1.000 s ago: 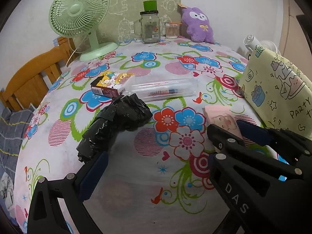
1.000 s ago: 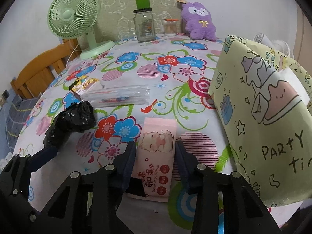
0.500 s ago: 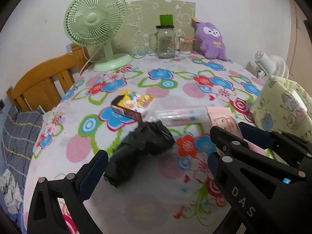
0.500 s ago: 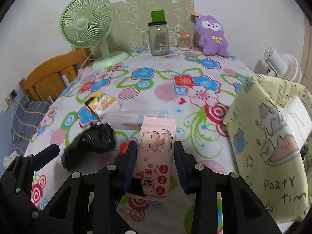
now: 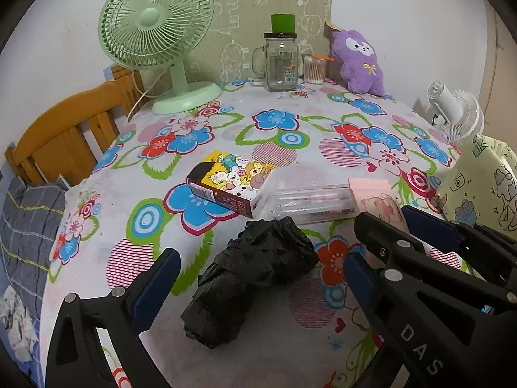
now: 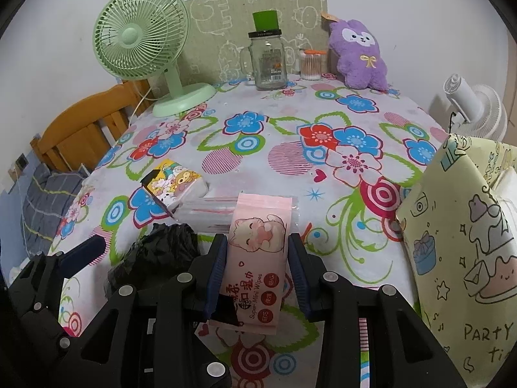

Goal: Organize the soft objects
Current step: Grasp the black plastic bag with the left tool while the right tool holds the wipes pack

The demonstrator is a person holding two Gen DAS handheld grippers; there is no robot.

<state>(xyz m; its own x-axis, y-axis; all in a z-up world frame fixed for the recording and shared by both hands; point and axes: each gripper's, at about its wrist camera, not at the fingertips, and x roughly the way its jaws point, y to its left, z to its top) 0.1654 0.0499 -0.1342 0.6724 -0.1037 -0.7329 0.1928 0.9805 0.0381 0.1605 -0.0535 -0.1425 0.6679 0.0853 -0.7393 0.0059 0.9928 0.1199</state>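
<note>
Where jaws clamp wipes pack (image 6: 257,258), lower label hidden

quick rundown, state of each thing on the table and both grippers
right gripper: jaws shut on the wipes pack
wipes pack: held, lifted off the table
left gripper: jaws open, empty
black bag: crumpled, lying on the table
jar: upright, lid on
plush toy: upright at the back
green fan: standing

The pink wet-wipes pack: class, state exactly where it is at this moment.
In the right wrist view the pink wet-wipes pack sits low and centre, clamped in the right gripper, with the crumpled black bag to its left and the yellow party bag to its right.
</note>
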